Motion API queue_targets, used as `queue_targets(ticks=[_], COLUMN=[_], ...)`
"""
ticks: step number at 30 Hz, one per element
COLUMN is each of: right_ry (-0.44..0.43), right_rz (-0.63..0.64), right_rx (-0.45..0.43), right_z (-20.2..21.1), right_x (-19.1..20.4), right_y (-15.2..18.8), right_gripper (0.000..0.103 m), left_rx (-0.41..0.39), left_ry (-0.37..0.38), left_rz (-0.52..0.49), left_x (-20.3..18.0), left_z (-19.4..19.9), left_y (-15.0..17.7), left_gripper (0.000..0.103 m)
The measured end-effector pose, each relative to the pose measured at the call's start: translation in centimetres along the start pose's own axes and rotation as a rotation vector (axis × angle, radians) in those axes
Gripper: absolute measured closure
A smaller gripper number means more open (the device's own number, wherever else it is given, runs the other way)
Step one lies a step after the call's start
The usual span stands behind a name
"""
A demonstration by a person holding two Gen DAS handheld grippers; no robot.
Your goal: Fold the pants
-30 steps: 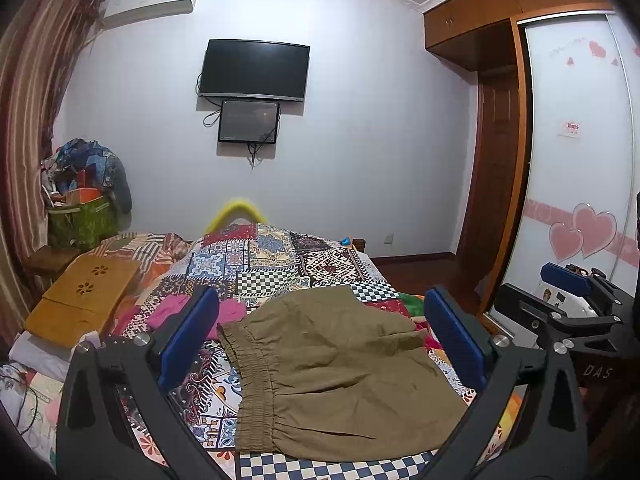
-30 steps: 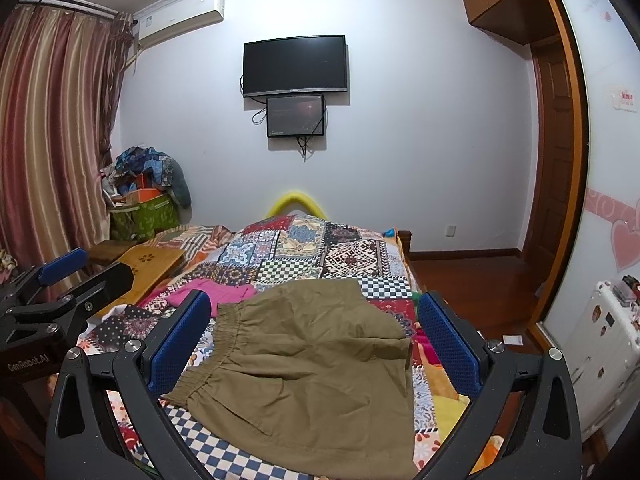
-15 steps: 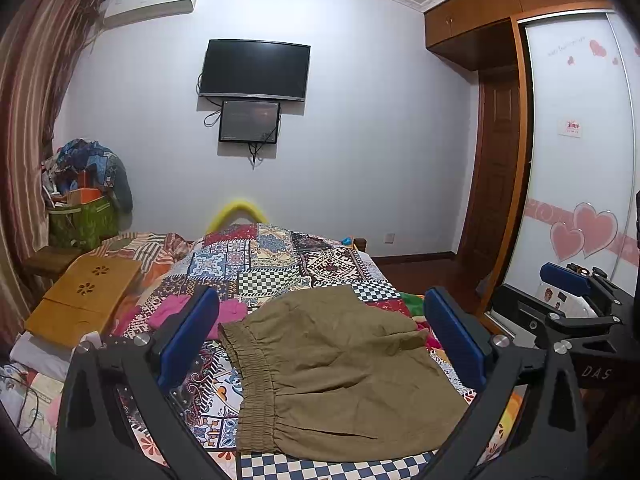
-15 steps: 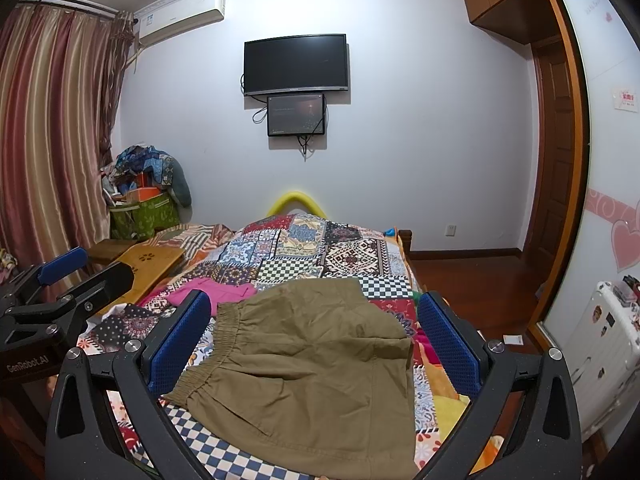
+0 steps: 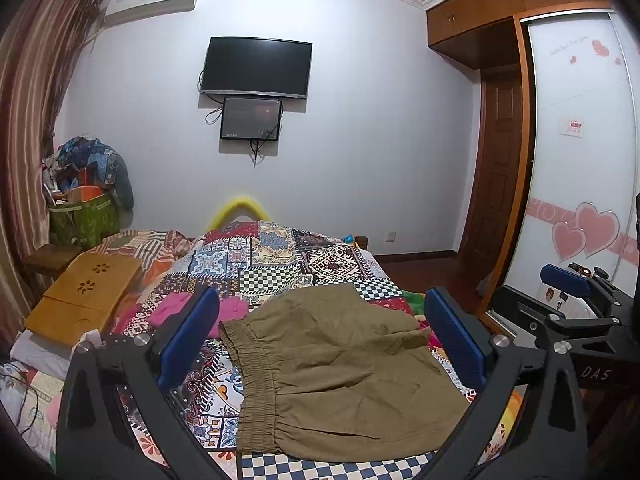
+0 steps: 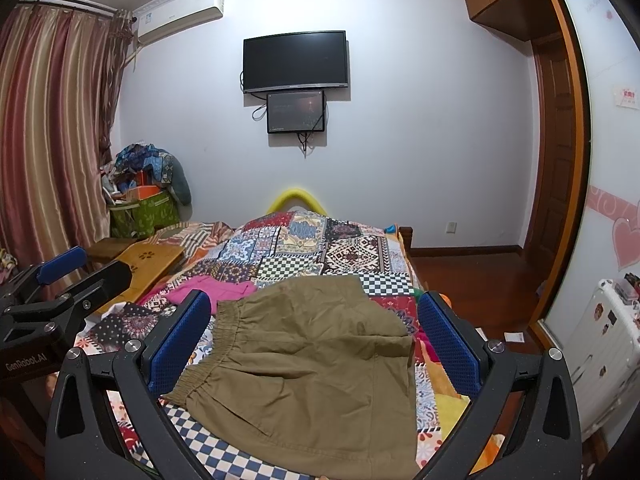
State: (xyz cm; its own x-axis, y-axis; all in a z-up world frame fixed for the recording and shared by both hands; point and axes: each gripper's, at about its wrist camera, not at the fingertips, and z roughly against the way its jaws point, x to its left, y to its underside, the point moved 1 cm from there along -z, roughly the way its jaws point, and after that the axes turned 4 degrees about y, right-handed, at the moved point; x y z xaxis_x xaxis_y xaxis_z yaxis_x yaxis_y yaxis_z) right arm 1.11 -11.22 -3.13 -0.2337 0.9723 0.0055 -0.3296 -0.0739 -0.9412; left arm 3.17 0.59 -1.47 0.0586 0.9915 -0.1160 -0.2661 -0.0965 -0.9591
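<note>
Olive pants (image 5: 340, 372) flat on patchwork quilt (image 5: 280, 256), left gripper (image 5: 324, 340) and right gripper (image 6: 316, 340) above, jaws spread wide, empty

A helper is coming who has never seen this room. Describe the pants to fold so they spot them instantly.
Find the bed under the patchwork quilt. The pants lie flat at its near end, elastic waistband leftward. They are plain olive-brown, unlike the pink garment beyond them.

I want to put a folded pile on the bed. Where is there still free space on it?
The far half of the quilt, beyond the khaki pants, is bare up to the yellow hoop. The checkered strip at the near edge is narrow. The left side is crowded: a pink garment and a wooden lap table lie there.
</note>
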Motion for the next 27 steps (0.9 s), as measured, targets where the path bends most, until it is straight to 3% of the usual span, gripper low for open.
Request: queue_targets(ticks=[10,14,20,27], right_ry=[0.014,0.052,0.115,0.146], right_rz=[-0.009,0.004,-0.014,-0.032], right_rx=[0.03,0.072,0.22,0.437], right_z=[-1.2,-2.4,-5.5,-8.7], right_x=[-0.6,-1.7,-5.1,-8.5], right_y=[0.4,1.4,4.3,8.4], right_gripper=[0.0,0.0,0.0,0.0], left_rx=[0.026,0.079,0.245,0.511], left_ry=[-0.018,-0.033,-0.051,-0.071], left_rz=[-0.008,-0.011,0.028,0.116], left_x=[1.0,2.2,6.5,11.2], left_z=[-1.5,-3.2,-7.5,-12.7], left_y=[0.6,1.3,4.4,11.2], left_gripper=[0.0,0.0,0.0,0.015])
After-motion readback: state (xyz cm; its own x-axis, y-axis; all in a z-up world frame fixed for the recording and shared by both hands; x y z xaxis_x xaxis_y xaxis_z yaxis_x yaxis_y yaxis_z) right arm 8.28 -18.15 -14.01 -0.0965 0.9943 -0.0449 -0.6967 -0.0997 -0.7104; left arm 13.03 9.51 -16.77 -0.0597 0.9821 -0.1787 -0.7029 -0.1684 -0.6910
